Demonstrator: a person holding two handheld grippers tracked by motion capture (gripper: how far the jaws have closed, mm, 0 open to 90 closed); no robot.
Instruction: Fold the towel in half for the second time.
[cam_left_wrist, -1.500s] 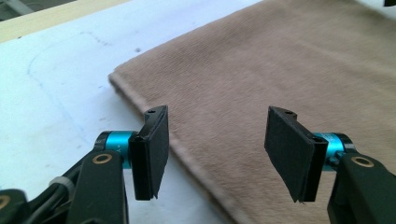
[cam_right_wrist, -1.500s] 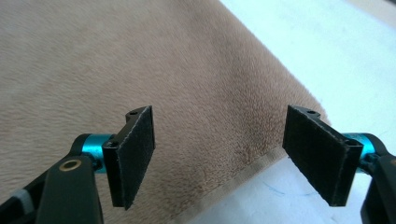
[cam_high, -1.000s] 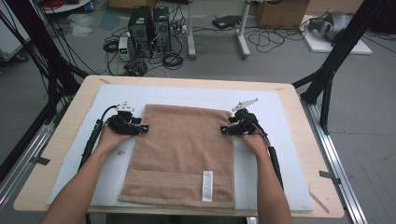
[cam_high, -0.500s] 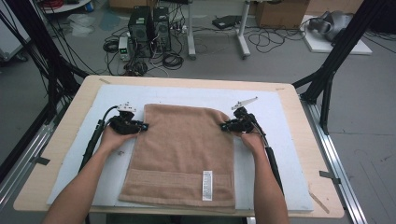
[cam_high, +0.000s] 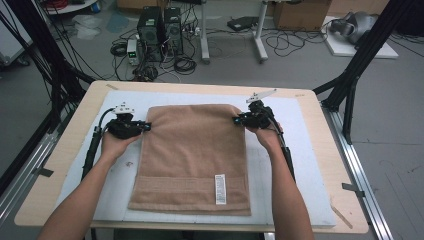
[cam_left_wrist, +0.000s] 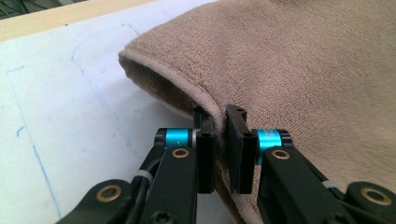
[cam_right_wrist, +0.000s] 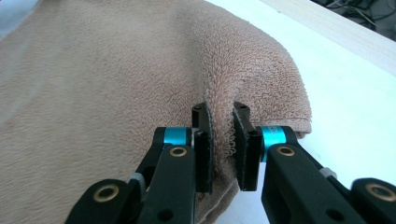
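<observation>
A tan towel (cam_high: 192, 150) lies folded on the white mat (cam_high: 300, 165), its folded edge at the far side and a white label (cam_high: 219, 188) near its front edge. My left gripper (cam_high: 145, 126) pinches the towel's left edge close to the far corner; in the left gripper view the hem (cam_left_wrist: 196, 100) is clamped between the jaws (cam_left_wrist: 220, 149). On the opposite side my right gripper (cam_high: 239, 120) is shut on the towel's right edge, and the right gripper view shows terry cloth (cam_right_wrist: 224, 126) squeezed between its jaws (cam_right_wrist: 222, 149).
The mat rests on a wooden table (cam_high: 65, 150) with metal rails along both sides. Black frame legs (cam_high: 350, 75) stand at the right. On the floor beyond are computer towers (cam_high: 160, 27), cables and boxes. Faint blue pen lines (cam_left_wrist: 28, 140) mark the mat.
Both grippers have held their grip on the towel's side edges. The hands and the towel's far part have shifted slightly away from the person.
</observation>
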